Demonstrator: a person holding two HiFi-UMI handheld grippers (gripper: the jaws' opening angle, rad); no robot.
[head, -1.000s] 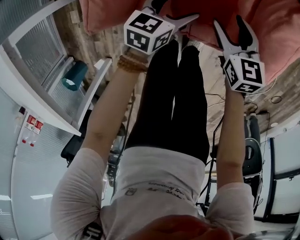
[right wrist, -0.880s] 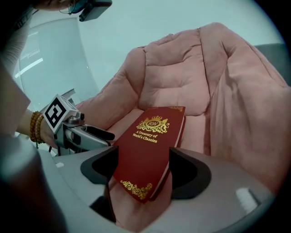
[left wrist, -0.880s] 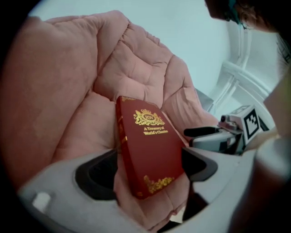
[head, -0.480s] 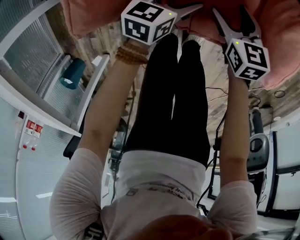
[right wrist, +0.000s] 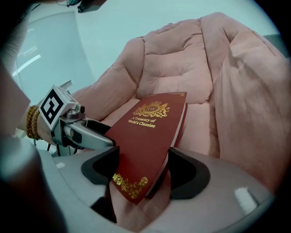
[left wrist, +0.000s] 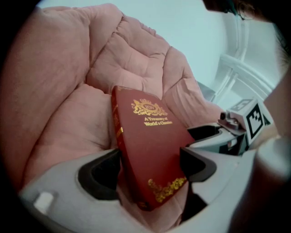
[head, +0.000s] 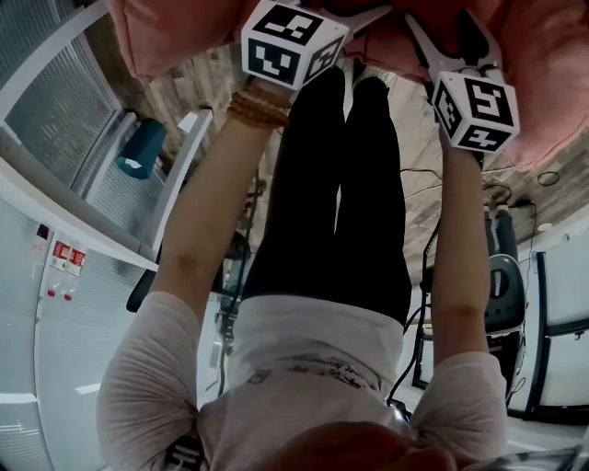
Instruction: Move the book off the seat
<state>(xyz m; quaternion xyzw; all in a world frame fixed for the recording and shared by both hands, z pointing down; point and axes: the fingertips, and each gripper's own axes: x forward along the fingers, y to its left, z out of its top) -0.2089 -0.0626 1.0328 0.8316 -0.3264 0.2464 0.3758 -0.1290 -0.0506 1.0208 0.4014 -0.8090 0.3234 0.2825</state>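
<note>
A dark red hardback book (left wrist: 148, 145) with gold print lies tilted on the seat of a pink padded armchair (left wrist: 136, 59). My left gripper (left wrist: 145, 169) stands open around the book's near end, with the spine by its left pad. My right gripper (right wrist: 143, 169) is open too. Its jaws have just been closing a little, with the same book (right wrist: 148, 136) between them and the page edge by its right pad. In the head view both grippers, the left gripper (head: 354, 17) and the right gripper (head: 446, 32), reach side by side into the armchair (head: 543, 55); the book is hidden there.
The person's legs (head: 350, 184) stand right in front of the chair on a wood-look floor. A teal bin (head: 138, 147) sits by a white window ledge at the left. An office chair (head: 502, 285) and loose cables (head: 543, 179) are at the right.
Both grippers have sunk lower toward the pink seat, and their marker cubes sit nearer the picture's top edge.
</note>
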